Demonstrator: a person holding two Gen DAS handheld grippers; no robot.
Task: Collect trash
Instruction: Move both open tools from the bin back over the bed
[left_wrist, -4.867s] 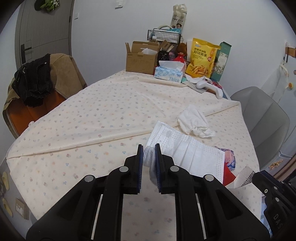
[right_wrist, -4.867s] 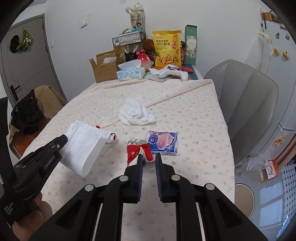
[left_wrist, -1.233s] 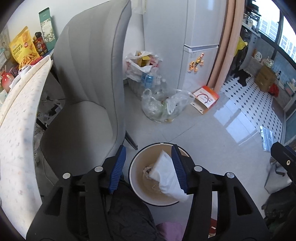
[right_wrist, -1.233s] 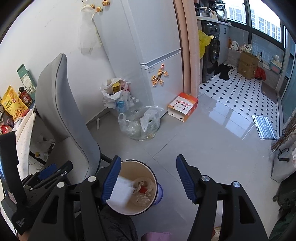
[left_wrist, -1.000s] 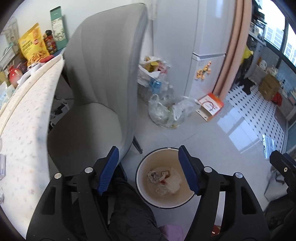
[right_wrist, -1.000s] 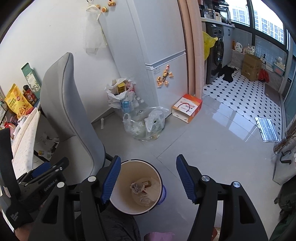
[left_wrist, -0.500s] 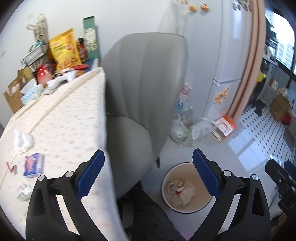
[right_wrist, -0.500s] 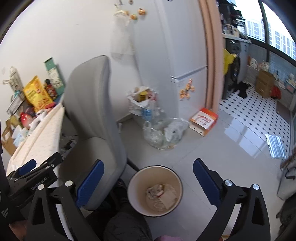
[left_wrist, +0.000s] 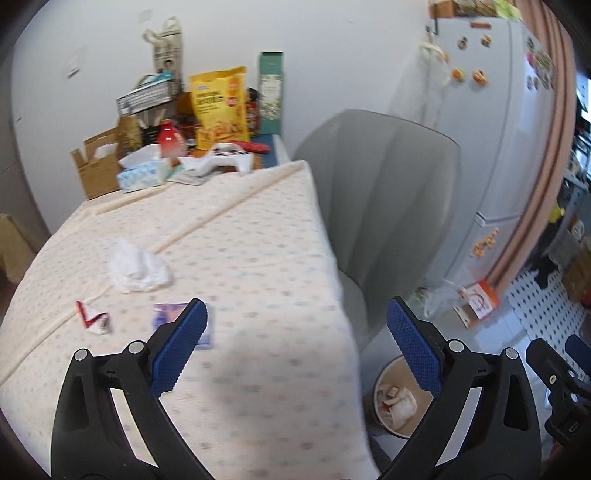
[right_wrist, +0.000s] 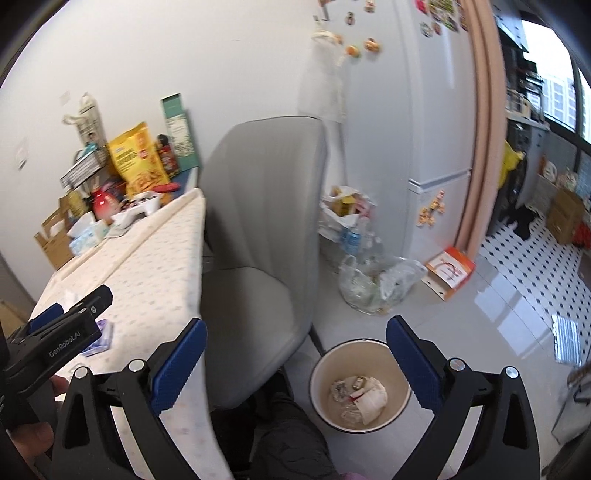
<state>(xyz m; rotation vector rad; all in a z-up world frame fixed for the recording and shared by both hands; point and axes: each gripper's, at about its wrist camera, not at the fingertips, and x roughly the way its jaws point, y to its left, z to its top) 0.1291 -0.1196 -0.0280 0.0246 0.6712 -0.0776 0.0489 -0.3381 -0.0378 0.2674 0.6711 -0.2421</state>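
Judging from what lies where, the collecting is partly done; the waste bin (right_wrist: 360, 384) on the floor beside the grey chair (right_wrist: 266, 236) already holds a white crumpled sheet, a bit of red wrapper and some clear plastic, while three pieces remain on the table (left_wrist: 229, 258). Left there are a crumpled white tissue (left_wrist: 138, 271) near the middle of the cloth, a small red-and-white wrapper scrap (left_wrist: 92, 316) nearer the front edge, and a flat bluish packet (left_wrist: 184, 325) just beside it, partly hidden behind a jaw; the tissue looks soft and bunched, the scrap torn and folded, the packet thin and glossy, though blur hides its print. The left gripper (left_wrist: 295, 343) hangs above the table's front corner with its jaws spread wide and nothing between them; they have just been opening. The right gripper (right_wrist: 295, 363) is likewise spread wide and empty, having just opened, and looks down toward the bin and chair.
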